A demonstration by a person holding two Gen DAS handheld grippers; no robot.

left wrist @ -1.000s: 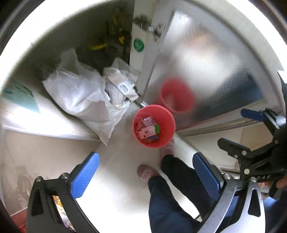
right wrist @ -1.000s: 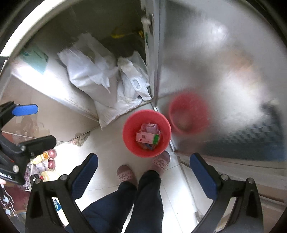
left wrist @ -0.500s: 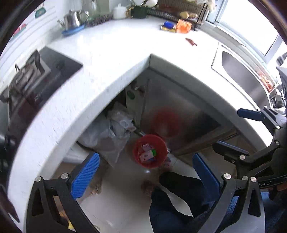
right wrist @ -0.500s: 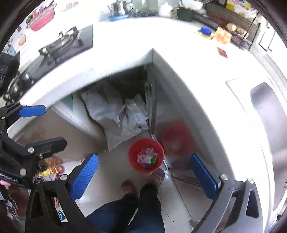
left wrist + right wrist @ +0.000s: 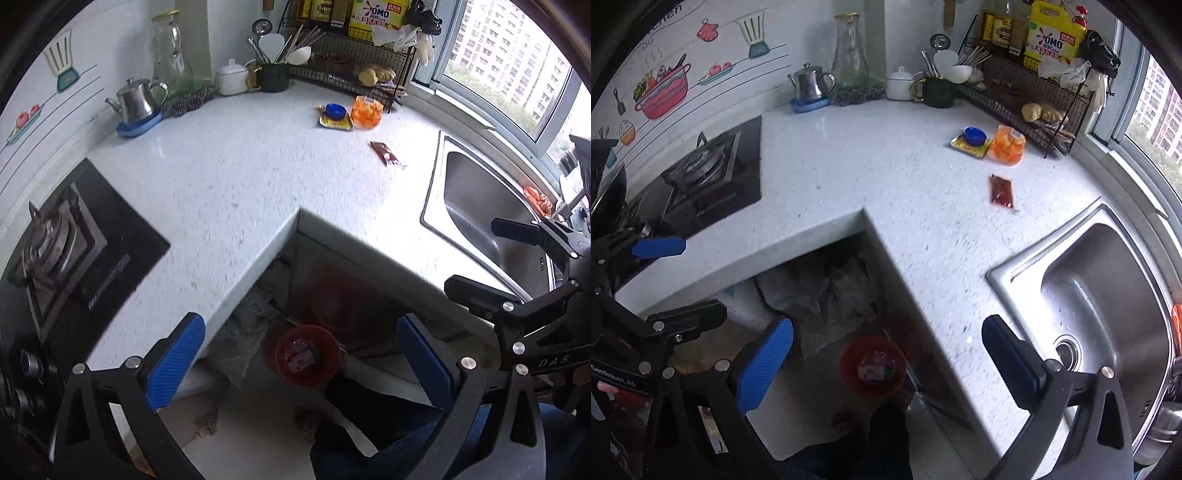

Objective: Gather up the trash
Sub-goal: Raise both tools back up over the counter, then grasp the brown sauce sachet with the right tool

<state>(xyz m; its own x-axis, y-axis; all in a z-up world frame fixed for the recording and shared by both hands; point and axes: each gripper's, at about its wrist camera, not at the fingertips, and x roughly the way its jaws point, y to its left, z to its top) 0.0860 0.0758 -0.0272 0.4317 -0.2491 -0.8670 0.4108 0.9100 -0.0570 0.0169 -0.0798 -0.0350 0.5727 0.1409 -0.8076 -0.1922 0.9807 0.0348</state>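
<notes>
Room: kitchen with an L-shaped white speckled countertop [image 5: 229,173], tiled wall with cooking stickers, window at the right.
Trash on countertop: a dark red sauce packet [image 5: 386,154] lies flat near the sink's back left corner; an orange crumpled wrapper [image 5: 365,112] sits just beside a yellow packet [image 5: 334,121] with a blue lid [image 5: 335,109] on it, near the wire rack [image 5: 354,74] at the back edge.
Bin: a red bucket [image 5: 307,355] stands on the floor below the inner corner of the countertop, with pink and green packaging inside.
Sink: steel sink [image 5: 1108,295] set in the right run.
Stove: black gas hob [image 5: 74,251] at the left edge.
Left gripper [image 5: 301,363]: held above the floor and bucket, blue-padded fingers spread wide, nothing between them.
Right gripper [image 5: 886,363]: fingers likewise wide apart and empty.
Person: dark trouser legs [image 5: 369,435] beside the bucket.
</notes>
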